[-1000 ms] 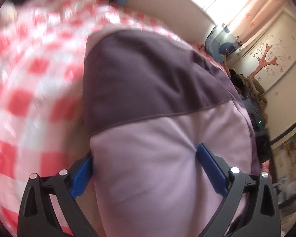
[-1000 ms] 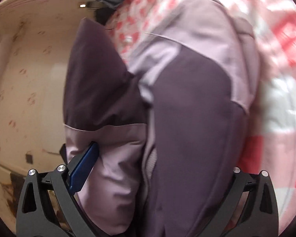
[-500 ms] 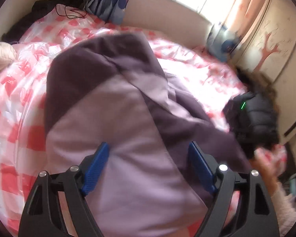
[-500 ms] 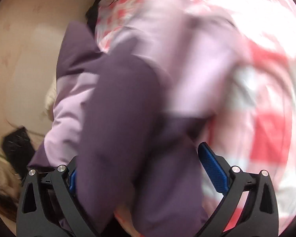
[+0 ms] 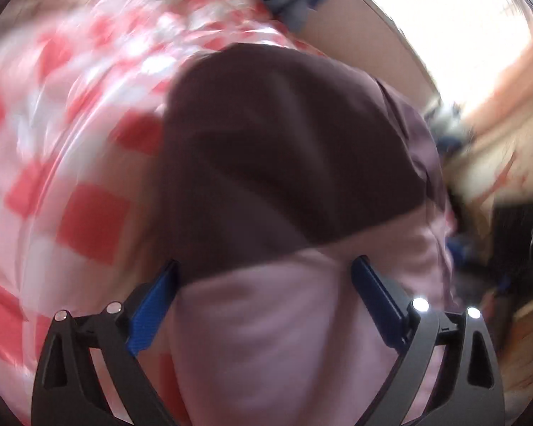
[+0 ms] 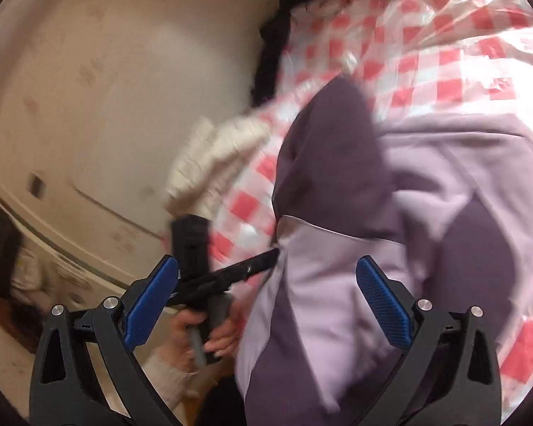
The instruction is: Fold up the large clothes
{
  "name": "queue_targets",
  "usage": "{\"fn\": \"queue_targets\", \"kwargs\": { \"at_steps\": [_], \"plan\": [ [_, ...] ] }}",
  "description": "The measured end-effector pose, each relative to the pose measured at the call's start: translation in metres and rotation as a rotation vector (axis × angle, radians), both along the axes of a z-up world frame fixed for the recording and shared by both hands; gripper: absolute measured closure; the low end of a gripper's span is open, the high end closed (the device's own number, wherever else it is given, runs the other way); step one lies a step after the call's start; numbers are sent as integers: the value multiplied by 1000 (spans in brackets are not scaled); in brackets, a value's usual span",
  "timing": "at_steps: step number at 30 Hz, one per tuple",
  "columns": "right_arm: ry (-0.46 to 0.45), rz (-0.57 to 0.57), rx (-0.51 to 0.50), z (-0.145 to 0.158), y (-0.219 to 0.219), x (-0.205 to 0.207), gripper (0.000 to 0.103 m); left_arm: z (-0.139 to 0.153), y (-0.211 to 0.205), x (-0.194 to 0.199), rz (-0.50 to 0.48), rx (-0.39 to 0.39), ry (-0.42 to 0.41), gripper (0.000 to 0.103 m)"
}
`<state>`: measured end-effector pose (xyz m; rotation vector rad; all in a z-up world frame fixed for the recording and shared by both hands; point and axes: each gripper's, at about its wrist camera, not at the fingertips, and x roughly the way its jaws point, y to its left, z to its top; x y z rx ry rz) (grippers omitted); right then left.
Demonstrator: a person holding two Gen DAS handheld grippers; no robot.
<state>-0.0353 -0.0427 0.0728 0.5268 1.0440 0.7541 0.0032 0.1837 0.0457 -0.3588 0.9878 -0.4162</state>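
A large jacket in dark purple and pale lilac lies on a bed covered in red-and-white checked plastic. My left gripper is open, its blue pads either side of the lilac fabric, pressed close to it. In the right wrist view the jacket lies bunched on the bed. My right gripper is open and empty, above the jacket's near edge. The left gripper tool shows there too, held in a hand, its tip at the jacket's left edge.
A cream quilted garment lies at the bed's left edge. Dark clothes are piled at the far corner. A beige wall panel stands left of the bed. A bright window lies beyond.
The right gripper has pulled back from the jacket and now looks down on it from higher. The left gripper has dropped close onto the jacket's fabric again. Both views are motion-blurred.
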Motion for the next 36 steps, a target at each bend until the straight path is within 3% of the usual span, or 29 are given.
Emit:
{"fn": "queue_targets", "kwargs": {
  "at_steps": [3,5,7,8,10,12,14,15,17,19,21,22,26,31,34,36],
  "plan": [
    [-8,-209,-125,-42,-39,-36,6,4,-40,-7,-86,132,-35,7],
    [-33,-247,29,-83,-74,-65,10,6,-66,-18,-174,213,-87,7],
    [-26,-259,14,-76,-94,-77,13,13,-88,-28,-236,311,-150,7],
    [-50,-286,-75,-62,-95,-81,8,19,-87,-29,-232,310,-160,7],
    [-162,-333,-239,-31,-90,-96,6,27,-61,-27,-165,193,-140,7],
    [-178,-363,-336,-26,-89,-101,6,18,-20,-12,-73,65,-76,7],
    [-186,-392,-445,-29,-87,-104,6,-2,-5,3,-44,9,0,7],
    [-152,-407,-444,-38,-92,-106,6,-17,6,13,-55,-76,51,7],
    [-47,-415,-342,-65,-103,-98,6,-40,7,19,-88,-212,130,6],
    [57,-424,-196,-88,-121,-96,6,-51,-2,26,-131,-268,142,5],
    [175,-391,-27,-110,-129,-88,6,-49,-12,28,-153,-249,125,5],
    [178,-362,5,-110,-127,-84,6,-45,-15,27,-168,-239,110,5],
    [84,-242,-7,-82,-99,-80,6,-8,-27,-2,-229,-163,-45,5],
    [-35,-78,159,-47,-49,-73,6,62,10,-42,-160,-27,-210,6],
    [35,-35,94,-65,-7,-61,6,75,46,-54,-39,107,-177,6],
    [134,-35,-36,-97,10,-54,6,45,64,-45,39,211,-65,5]
  ]
}}
